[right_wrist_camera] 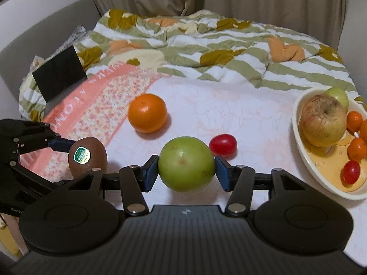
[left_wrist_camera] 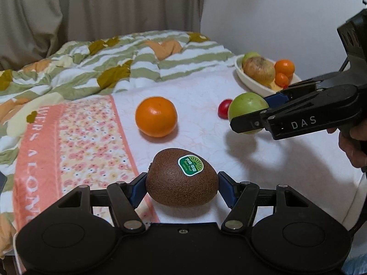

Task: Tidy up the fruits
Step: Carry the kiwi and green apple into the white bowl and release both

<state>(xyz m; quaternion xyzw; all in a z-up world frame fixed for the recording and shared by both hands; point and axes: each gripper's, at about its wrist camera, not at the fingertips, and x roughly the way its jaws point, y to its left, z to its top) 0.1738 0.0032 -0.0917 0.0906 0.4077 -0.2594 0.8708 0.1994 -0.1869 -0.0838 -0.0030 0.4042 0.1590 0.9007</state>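
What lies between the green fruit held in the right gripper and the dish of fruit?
In the right wrist view, a small red tomato lies on the white cloth between the green fruit and the dish; the rest is bare cloth.

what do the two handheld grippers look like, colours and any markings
Both are matte black plastic with linkage arms on silver pivot pins and blue pads on the fingers. The left gripper has round discs moulded into its body. The right gripper has a ribbed top with a small pale logo; seen from the left wrist, white "DAS" lettering runs along its side.
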